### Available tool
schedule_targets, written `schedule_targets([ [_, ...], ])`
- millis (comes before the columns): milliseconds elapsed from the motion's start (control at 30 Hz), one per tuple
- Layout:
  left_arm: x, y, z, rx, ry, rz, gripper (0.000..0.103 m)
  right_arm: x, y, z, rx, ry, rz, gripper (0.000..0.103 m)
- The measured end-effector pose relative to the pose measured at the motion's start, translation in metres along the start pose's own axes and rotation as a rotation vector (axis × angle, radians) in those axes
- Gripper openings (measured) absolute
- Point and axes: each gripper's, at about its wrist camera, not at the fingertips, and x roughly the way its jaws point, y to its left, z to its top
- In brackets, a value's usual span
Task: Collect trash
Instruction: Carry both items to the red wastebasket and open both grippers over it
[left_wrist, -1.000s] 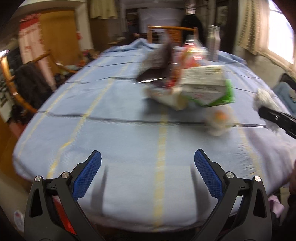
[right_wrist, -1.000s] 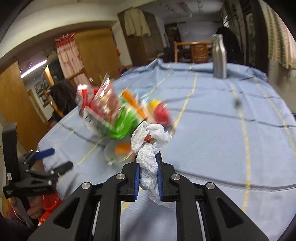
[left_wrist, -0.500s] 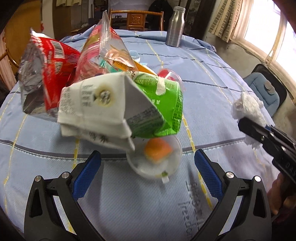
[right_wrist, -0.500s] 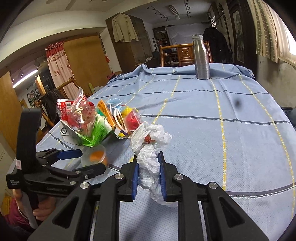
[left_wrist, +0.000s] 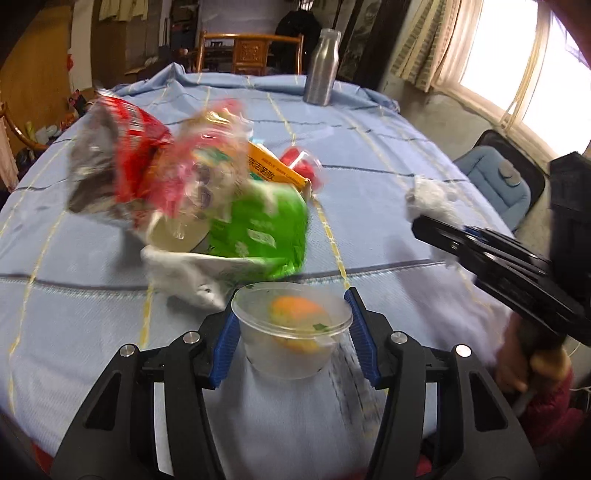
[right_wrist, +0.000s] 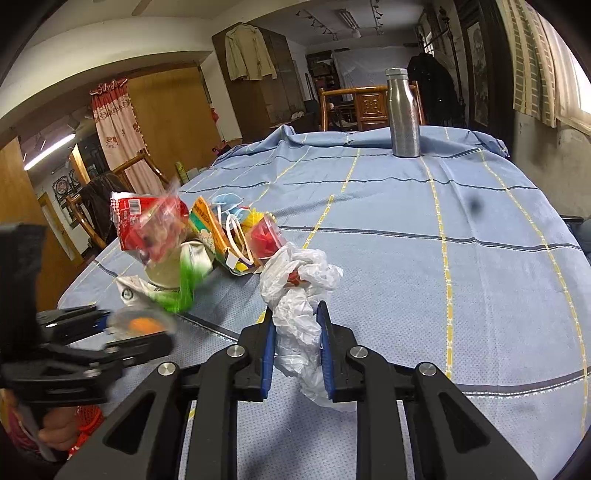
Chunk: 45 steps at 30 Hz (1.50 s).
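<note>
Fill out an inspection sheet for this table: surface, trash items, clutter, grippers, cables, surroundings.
Surface: blue tablecloth with yellow and dark stripes; one dark spot.
Job's things: clear plastic cup with an orange piece inside; crumpled white plastic bag; heap of wrappers with red packet, green-and-white carton, orange box, face mask.
Clutter: steel bottle upright at the far edge.
Grippers: left gripper closing, cup between its jaws, left pad on its wall, right pad at its rim; right gripper clamped on the white bag.
Cables: nothing seen.
Surroundings: wooden chairs, curtained window, hanging jacket, blue cushion.
</note>
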Motion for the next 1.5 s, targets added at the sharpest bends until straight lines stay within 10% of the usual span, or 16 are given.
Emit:
schedule_targets([
  [300, -0.053, 0.031, -0.024, -0.087, -0.099, 0.091, 0.054, -0.021, 0.017, -0.001, -0.019, -0.039, 0.037, 0.022],
  [700, -0.177, 0.191, -0.126, -0.512, -0.19, 0.53, 0.054, -0.03, 0.108, 0.016, -0.18, -0.067, 0.263, 0.022],
  [967, -0.187, 0.298, -0.232, -0.818, -0.071, 0.63, 0.055, -0.004, 0.214, 0.015, -0.319, 0.046, 0.46, 0.022],
  [1067, -0.183, 0.31, -0.245, -0.836, -0.043, 0.655, 0.076, 0.003, 0.261, 0.008, -0.383, 0.1, 0.521, 0.022],
  [1267, -0.211, 0.316, -0.254, -0.807, -0.09, 0.925, 0.096, 0.02, 0.363, -0.023, -0.529, 0.241, 0.653, 0.022],
  [1500, -0.254, 0.348, -0.296, -0.904, -0.1, 1.152, 0.096, 0.064, 0.483, -0.091, -0.74, 0.448, 0.755, 0.022],
])
